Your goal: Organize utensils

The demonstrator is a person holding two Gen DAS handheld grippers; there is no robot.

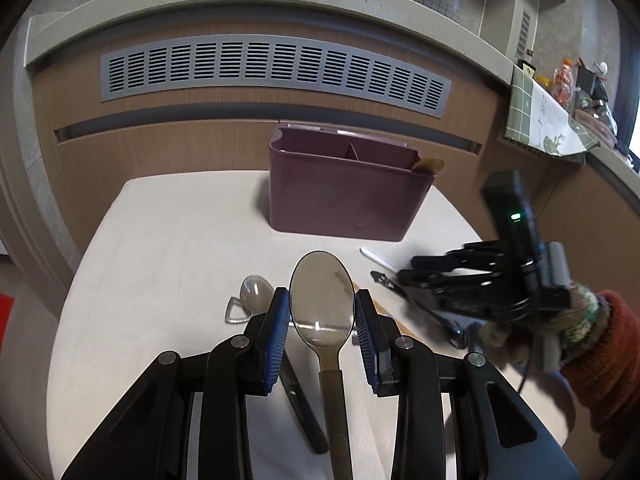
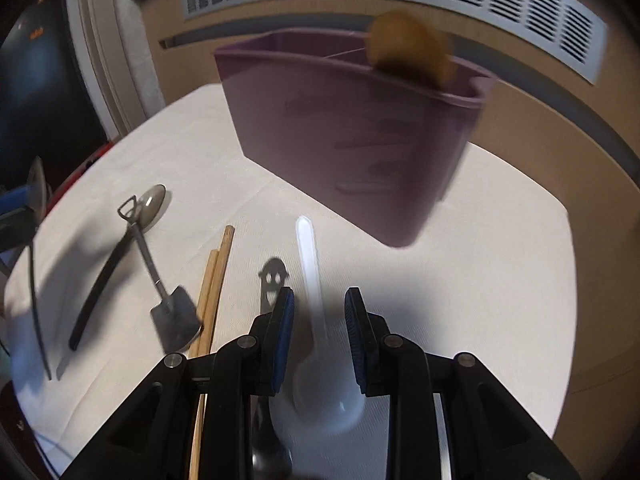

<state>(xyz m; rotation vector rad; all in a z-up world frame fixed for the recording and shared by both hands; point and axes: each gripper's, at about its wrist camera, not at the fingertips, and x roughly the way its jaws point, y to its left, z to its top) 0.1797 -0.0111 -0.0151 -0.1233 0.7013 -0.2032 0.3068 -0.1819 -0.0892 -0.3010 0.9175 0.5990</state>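
The left gripper [image 1: 321,312] holds a large metal spoon [image 1: 322,300] by the sides of its bowl, the blue fingers [image 1: 276,320] pressed against either rim. The spoon's long axis runs along the gripper's own line, bowl pointing away toward the far side of the worktop [image 1: 180,240], its brassy handle trailing back under the camera. It appears lifted clear of the surface, so the step in hand is carrying it to the holder.

The right gripper [image 2: 320,332], held by a gloved hand [image 1: 520,340], hovers over a white plastic spoon [image 2: 316,320] lying flat, bowl nearest the camera and handle pointing toward the holder; its fingers stand partly apart astride the handle (no contact that I can make out).

To the left lie wooden chopsticks [image 2: 216,280], a small shovel-shaped spoon [image 2: 168,304] and a black-handled spoon [image 2: 108,272].

Farthest back stands the purple utensil holder [image 1: 344,196], divided inside, with a wooden spoon [image 2: 404,44] already poking from one end.

The next move probably calls for tipping the metal spoon upright and lowering it handle-first into a compartment.
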